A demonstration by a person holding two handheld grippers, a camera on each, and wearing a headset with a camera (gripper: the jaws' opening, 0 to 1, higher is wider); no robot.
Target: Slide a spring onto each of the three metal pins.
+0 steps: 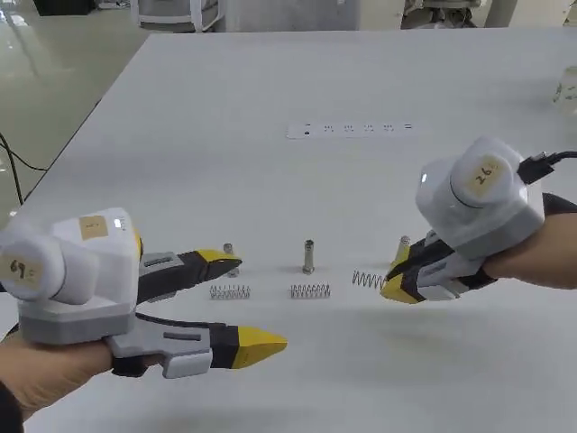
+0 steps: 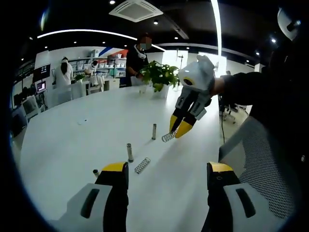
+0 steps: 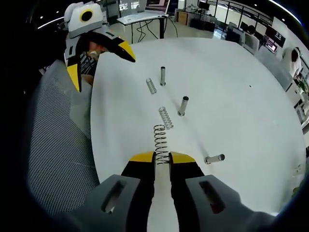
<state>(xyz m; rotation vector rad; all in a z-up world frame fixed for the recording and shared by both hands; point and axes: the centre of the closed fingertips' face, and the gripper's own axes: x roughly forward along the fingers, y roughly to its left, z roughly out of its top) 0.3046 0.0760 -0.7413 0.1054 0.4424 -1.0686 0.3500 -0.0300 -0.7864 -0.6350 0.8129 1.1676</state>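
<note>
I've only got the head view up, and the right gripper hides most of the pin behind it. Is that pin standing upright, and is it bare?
Observer: Yes. In the left gripper view the right pin stands upright with nothing on it.
Operator: And is anything actually clamped?
Observer: The right gripper view shows the right gripper shut on one end of the spring, with the rest sticking out ahead.
Operator: Is it aimed at that pin?
Observer: No. In that view the pin sits off to one side of the jaw tips, and the spring points toward a loose spring on the table.
</note>
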